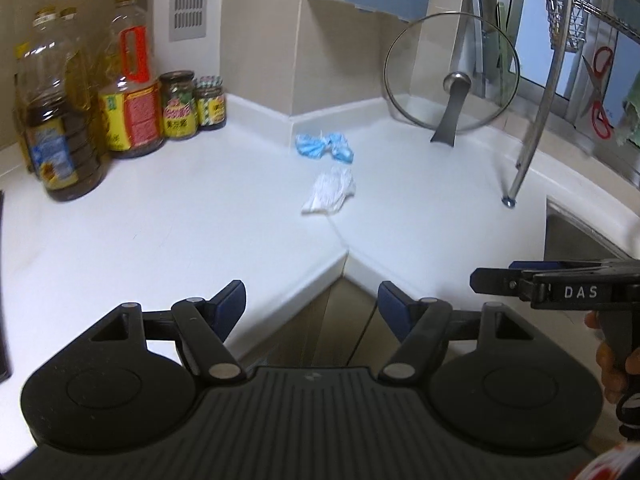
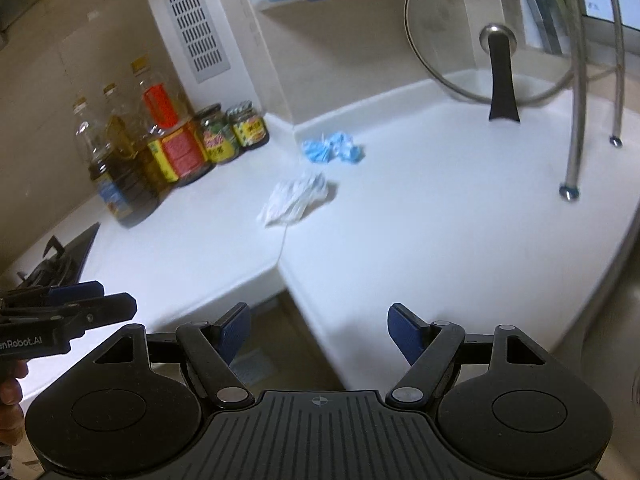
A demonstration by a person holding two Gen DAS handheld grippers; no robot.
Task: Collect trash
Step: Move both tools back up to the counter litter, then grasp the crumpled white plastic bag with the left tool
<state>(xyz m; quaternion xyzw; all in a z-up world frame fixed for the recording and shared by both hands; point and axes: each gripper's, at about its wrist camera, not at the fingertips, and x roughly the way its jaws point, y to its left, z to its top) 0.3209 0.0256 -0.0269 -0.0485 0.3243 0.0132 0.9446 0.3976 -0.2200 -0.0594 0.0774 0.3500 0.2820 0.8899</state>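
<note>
Both sets of fingers stand spread with nothing between them: the left gripper (image 1: 312, 306) and the right gripper (image 2: 320, 330) each hover over the near edge of the white table (image 1: 160, 232), at the inner corner where its two wings meet. Neither touches anything. The trash lies well ahead of them near the back wall: a crumpled blue wad (image 1: 324, 146) just in front of the wall corner, and a crumpled white wad (image 1: 330, 192) just in front of it, the two close together but apart. At the back left stand the containers: a tall bottle of dark oil (image 1: 60, 136), about half full, with a yellow-capped bottle behind it, a larger bottle with an orange handle and red-and-yellow label (image 1: 130, 92) holding golden oil, and two small glass jars (image 1: 194, 104) with dark contents, lids on. A glass pot lid (image 1: 452, 74) leans upright against the wall at the back right, beside a curved metal rack leg (image 1: 532, 136). In the left view a hand (image 1: 612, 364) grips the right gripper's handle; both grippers tilt downward toward the table.
</note>
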